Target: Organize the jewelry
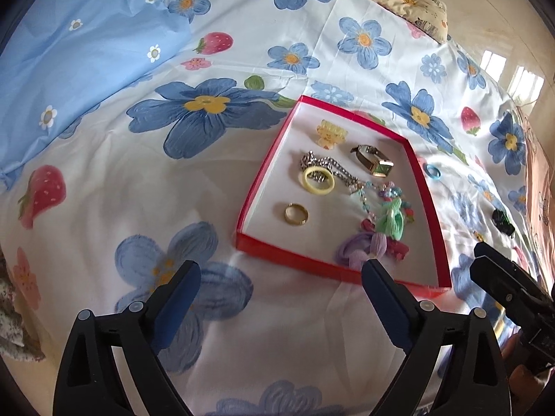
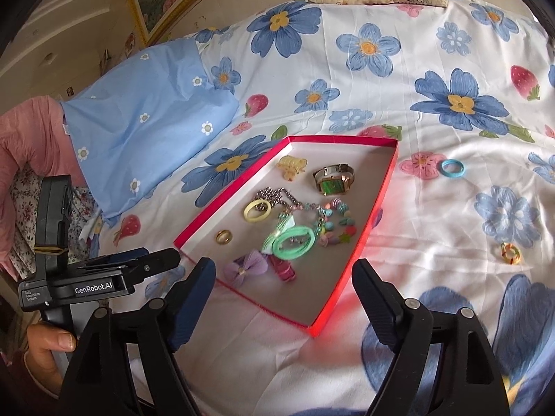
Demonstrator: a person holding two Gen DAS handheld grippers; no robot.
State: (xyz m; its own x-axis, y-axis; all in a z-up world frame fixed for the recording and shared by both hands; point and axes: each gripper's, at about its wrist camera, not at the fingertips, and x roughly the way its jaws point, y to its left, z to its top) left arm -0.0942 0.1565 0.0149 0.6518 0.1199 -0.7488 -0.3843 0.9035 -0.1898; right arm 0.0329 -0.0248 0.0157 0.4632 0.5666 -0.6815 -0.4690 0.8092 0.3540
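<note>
Both tools, left tool [image 1: 281,287] and right tool [image 2: 282,286], hang spread and empty above the red tray [image 2: 367,228] of jewelry on the bed [image 2: 416,208], where the stray blue ring [image 2: 453,167] risks slipping on soft fabric.

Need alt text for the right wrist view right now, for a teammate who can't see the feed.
A red tray on a floral bedsheet holds a watch, gold ring, yellow ring, green hair tie and beaded chain. The right gripper hangs open and empty before it. A blue hair tie and yellow-orange ring lie outside.
</note>
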